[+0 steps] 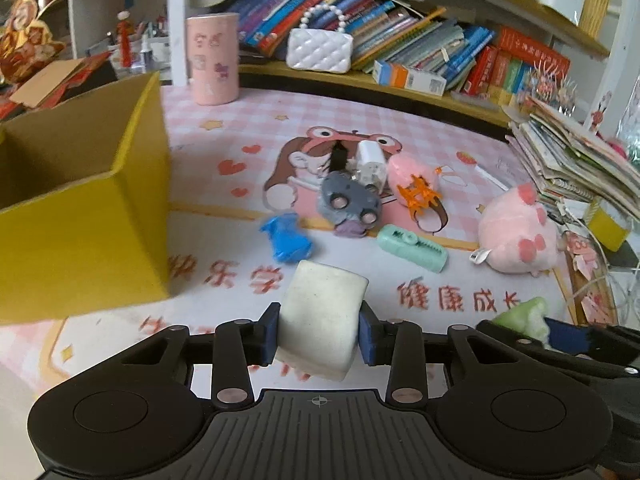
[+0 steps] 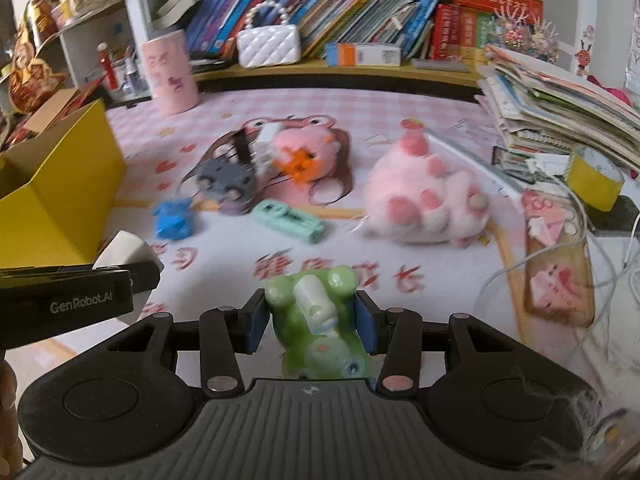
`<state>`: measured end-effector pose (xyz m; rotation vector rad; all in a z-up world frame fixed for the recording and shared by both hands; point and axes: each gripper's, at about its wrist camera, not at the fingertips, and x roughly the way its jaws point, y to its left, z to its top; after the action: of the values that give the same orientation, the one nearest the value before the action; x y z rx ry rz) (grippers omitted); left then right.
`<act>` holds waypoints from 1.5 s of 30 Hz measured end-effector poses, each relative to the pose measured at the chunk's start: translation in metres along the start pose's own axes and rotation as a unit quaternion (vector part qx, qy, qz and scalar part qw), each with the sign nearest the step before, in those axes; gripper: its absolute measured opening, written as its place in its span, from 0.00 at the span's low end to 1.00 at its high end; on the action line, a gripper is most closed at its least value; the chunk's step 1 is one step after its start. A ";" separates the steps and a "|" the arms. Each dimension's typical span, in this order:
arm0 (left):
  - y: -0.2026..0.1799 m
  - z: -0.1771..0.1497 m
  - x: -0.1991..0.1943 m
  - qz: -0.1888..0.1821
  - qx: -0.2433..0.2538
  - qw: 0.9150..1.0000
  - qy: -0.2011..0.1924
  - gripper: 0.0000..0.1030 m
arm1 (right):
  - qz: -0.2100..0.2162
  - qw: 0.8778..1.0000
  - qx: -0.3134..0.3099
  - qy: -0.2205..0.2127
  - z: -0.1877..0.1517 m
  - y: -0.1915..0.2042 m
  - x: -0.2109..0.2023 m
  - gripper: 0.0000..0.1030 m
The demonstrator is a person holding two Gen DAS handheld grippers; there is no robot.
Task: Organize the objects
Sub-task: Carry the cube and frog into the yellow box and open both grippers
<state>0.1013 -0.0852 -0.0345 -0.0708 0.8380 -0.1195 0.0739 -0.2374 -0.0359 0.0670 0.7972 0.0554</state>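
The left gripper [image 1: 319, 330] is clamping a white foam block [image 1: 320, 320] between its blue pads, which are pressing against the block's two sides, and the block is hanging above the pink checked mat [image 1: 400, 112] with nothing under it. The right gripper [image 2: 310, 322] is gripping a green frog toy [image 2: 316, 320] in the same way, its pads sitting tight on both flanks of the toy. Each gripper is showing at the edge of the other's view, so the two are working side by side. An open yellow box [image 1: 80, 216] is standing on the mat to the left, near the white block, and what lies inside it is not showing. In the middle of the mat a loose cluster of things is lying: a blue toy [image 1: 286, 240], a grey toy with round wheels [image 1: 348, 202] just beyond it, a mint green clip [image 1: 412, 248] to the right, an orange plastic piece [image 1: 418, 196], a white plug [image 1: 370, 164] and a small pink soft toy [image 1: 404, 168]. A larger pink plush [image 1: 516, 236] is sitting apart from them on the right. A pink cylinder [image 1: 212, 58] is standing at the far edge of the mat, and a white quilted purse [image 1: 320, 50] is resting on the shelf before a row of books [image 1: 400, 28].
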 end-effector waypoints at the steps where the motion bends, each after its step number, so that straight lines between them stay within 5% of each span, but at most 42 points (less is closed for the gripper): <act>1: 0.006 -0.003 -0.004 -0.002 -0.005 1.000 0.000 0.35 | 0.001 1.000 -0.002 0.002 -0.003 0.007 -0.003 0.42; 18: 0.174 -0.070 -0.124 0.066 -0.082 0.994 -0.039 0.33 | 0.083 0.994 -0.076 0.015 -0.056 0.191 -0.045 0.42; 28: 0.227 -0.091 -0.167 0.070 -0.076 0.992 -0.068 0.32 | 0.099 0.991 -0.084 -0.004 -0.077 0.259 -0.068 0.42; 35: 0.236 -0.068 -0.188 0.038 -0.083 0.989 -0.116 0.32 | 0.085 0.991 -0.076 -0.065 -0.053 0.266 -0.082 0.41; 45: 0.239 0.022 -0.180 0.015 -0.124 0.975 -0.185 0.32 | 0.092 0.983 -0.050 -0.149 0.048 0.257 -0.069 0.41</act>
<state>0.0175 0.1755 0.0867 -0.3056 0.4765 0.0279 0.0541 0.0120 0.0680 0.0520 0.4856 0.2550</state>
